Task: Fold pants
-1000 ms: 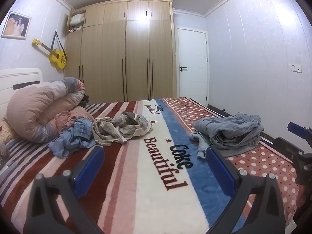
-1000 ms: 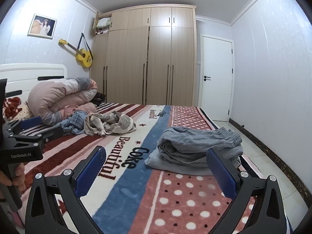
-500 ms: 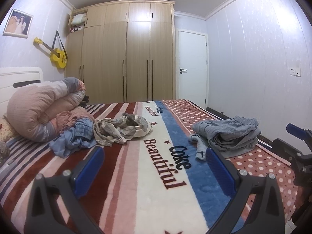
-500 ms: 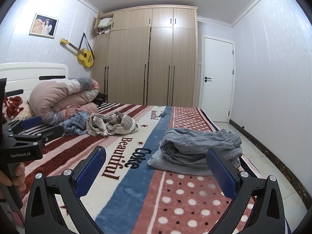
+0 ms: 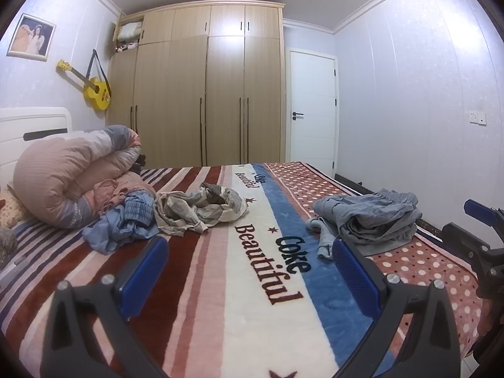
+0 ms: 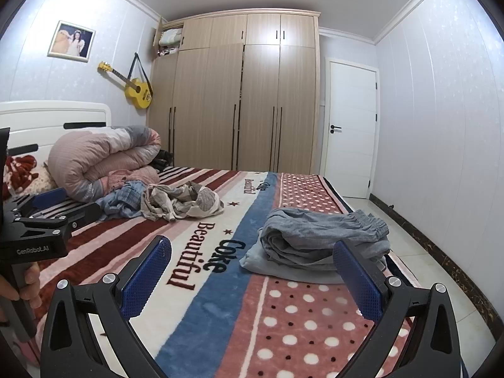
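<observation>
Grey pants (image 5: 368, 220) lie folded in a stack on the right side of the bed; they also show in the right wrist view (image 6: 318, 239). A crumpled plaid garment (image 5: 198, 208) and a crumpled blue garment (image 5: 123, 223) lie on the left half; the right wrist view shows the plaid garment (image 6: 179, 200) too. My left gripper (image 5: 250, 275) is open and empty above the blanket. My right gripper (image 6: 252, 278) is open and empty, just short of the grey stack. Each gripper shows at the edge of the other's view.
A striped and dotted blanket (image 5: 261, 283) covers the bed. A rolled pink duvet (image 5: 72, 170) lies by the white headboard (image 6: 53, 119). A wooden wardrobe (image 5: 204, 88) and a white door (image 5: 312, 110) stand behind. Tiled floor (image 6: 419, 252) runs along the bed's right side.
Both wrist views have tilted up and drawn back slightly from the bed. The garments have not moved and both grippers stay open.
</observation>
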Demonstrator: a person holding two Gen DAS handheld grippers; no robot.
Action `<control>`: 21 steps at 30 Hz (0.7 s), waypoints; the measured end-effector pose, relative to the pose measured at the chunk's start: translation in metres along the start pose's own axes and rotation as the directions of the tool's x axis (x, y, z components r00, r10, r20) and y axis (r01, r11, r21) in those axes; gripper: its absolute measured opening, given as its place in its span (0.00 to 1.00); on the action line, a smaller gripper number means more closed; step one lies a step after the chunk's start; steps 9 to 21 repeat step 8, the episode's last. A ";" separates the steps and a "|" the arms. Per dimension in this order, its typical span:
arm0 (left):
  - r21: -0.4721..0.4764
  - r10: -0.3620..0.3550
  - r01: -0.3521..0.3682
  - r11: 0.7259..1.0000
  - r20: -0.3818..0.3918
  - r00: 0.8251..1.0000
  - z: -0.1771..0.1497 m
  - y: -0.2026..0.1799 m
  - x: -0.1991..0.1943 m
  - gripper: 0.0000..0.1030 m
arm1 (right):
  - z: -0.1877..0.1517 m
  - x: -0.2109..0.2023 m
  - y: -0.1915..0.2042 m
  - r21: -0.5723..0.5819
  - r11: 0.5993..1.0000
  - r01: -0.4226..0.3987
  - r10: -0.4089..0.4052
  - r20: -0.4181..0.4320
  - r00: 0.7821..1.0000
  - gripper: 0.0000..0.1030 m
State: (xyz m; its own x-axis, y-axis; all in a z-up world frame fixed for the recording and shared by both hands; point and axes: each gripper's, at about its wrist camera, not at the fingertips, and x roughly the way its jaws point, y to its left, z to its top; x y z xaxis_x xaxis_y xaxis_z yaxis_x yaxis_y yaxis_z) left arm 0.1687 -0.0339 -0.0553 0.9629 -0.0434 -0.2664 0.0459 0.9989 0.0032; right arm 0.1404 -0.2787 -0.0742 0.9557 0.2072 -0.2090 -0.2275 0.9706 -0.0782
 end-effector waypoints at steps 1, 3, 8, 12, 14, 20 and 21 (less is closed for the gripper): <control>0.000 0.000 0.000 1.000 0.001 1.000 0.000 0.000 0.000 0.99 | 0.000 -0.001 0.000 -0.001 1.000 0.000 0.000 0.000 1.000 0.99; 0.000 0.002 -0.002 1.000 0.001 1.000 0.000 0.000 0.000 0.99 | 0.000 0.000 0.000 0.001 1.000 0.000 0.000 0.001 1.000 0.99; -0.005 0.003 -0.003 1.000 -0.002 1.000 0.000 0.000 0.001 0.99 | 0.002 0.001 -0.002 0.007 1.000 -0.001 0.001 -0.001 1.000 0.99; -0.005 0.003 -0.003 1.000 -0.002 1.000 0.000 0.000 0.001 0.99 | 0.002 0.001 -0.002 0.007 1.000 -0.001 0.001 -0.001 1.000 0.99; -0.005 0.003 -0.003 1.000 -0.002 1.000 0.000 0.000 0.001 0.99 | 0.002 0.001 -0.002 0.007 1.000 -0.001 0.001 -0.001 1.000 0.99; -0.005 0.003 -0.003 1.000 -0.002 1.000 0.000 0.000 0.001 0.99 | 0.002 0.001 -0.002 0.007 1.000 -0.001 0.001 -0.001 1.000 0.99; -0.005 0.003 -0.003 1.000 -0.002 1.000 0.000 0.000 0.001 0.99 | 0.002 0.001 -0.002 0.007 1.000 -0.001 0.001 -0.001 1.000 0.99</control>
